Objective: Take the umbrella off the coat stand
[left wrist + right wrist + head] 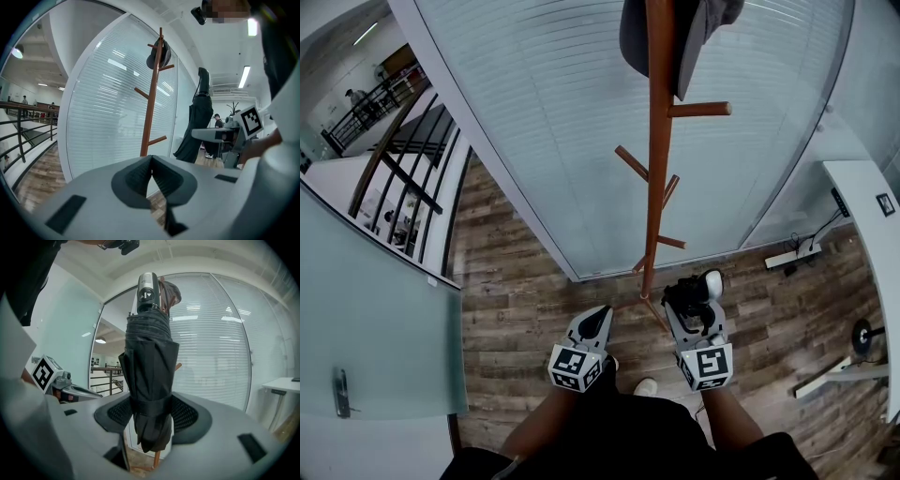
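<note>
Wood-plank floor (516, 309) runs up to a glass wall (544, 112) with blinds. The right gripper (150, 414) clamps the folded black umbrella (149, 366), which stands upright between its jaws, with the coat stand (655, 169) just beyond. The left gripper (151, 176), alongside, is clenched and empty.

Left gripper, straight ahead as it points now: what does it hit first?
Probably the coat stand, its pole dead ahead of the shut left gripper; depth unclear, glass wall behind it.

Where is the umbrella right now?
The umbrella stands upright, clamped in the right gripper, just right of the coat stand in the head view.
</note>
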